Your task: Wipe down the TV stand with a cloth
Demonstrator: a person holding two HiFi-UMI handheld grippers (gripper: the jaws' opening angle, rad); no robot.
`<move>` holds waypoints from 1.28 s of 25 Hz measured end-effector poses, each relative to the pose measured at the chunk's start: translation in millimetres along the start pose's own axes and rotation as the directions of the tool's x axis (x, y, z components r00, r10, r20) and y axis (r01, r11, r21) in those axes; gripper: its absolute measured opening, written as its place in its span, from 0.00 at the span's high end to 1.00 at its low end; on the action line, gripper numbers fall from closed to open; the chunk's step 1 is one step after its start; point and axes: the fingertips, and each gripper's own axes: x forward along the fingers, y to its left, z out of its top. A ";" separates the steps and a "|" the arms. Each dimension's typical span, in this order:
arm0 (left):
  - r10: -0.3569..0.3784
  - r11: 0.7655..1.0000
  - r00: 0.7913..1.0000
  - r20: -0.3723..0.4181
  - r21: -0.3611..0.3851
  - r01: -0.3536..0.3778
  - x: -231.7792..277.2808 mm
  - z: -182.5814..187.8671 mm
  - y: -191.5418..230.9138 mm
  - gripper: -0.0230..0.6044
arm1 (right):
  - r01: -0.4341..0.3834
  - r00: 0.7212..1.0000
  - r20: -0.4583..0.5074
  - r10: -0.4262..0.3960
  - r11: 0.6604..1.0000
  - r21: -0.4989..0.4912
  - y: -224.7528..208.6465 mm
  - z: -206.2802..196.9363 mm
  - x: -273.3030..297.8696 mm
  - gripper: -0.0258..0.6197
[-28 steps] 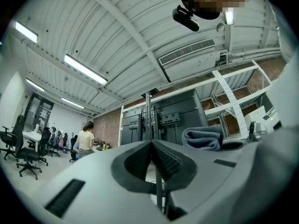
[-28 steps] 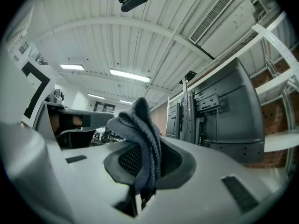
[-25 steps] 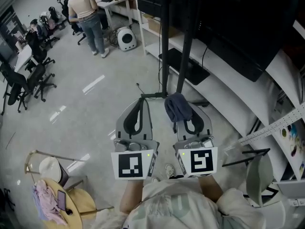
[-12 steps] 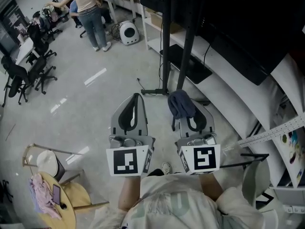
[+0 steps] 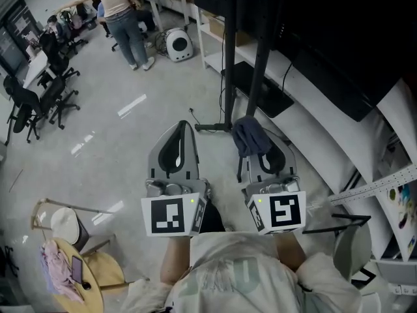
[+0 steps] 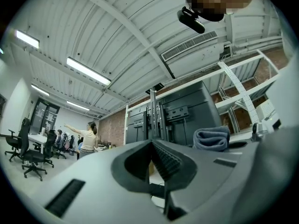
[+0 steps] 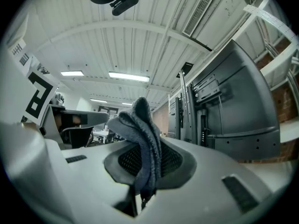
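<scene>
A dark blue-grey cloth (image 5: 249,137) is bunched at the tip of my right gripper (image 5: 251,146), which is shut on it. In the right gripper view the cloth (image 7: 140,139) stands up between the closed jaws. My left gripper (image 5: 185,126) is shut with nothing in it, held level beside the right one. The TV stand's black poles (image 5: 227,51) and its black base plate (image 5: 258,91) rise just beyond the grippers, with a large black screen (image 5: 339,31) above. In the left gripper view the cloth (image 6: 212,138) shows at the right, the stand (image 6: 154,120) behind.
A long white low shelf (image 5: 319,132) runs along the right under the screen. A person (image 5: 120,15) stands at the far left near desks and black office chairs (image 5: 29,103). A wooden stool with clothes (image 5: 71,272) sits at the lower left. A cable (image 5: 195,119) lies on the grey floor.
Both grippers have stayed together in front of me while I have shifted slightly closer to the stand. The cloth remains clamped in the right gripper.
</scene>
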 end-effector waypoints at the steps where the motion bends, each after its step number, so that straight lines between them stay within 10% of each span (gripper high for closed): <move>1: -0.010 1.000 1.000 0.009 0.000 0.010 7.7 -1.5 2.2 0.94 | 0.008 1.000 0.003 -0.008 1.000 -0.008 -2.2 -1.6 7.0 0.87; 32: -0.376 0.925 0.919 0.117 -0.018 0.381 367.9 -19.5 130.4 0.94 | 0.231 0.973 0.062 -0.224 0.959 -0.166 -68.1 5.8 368.6 0.87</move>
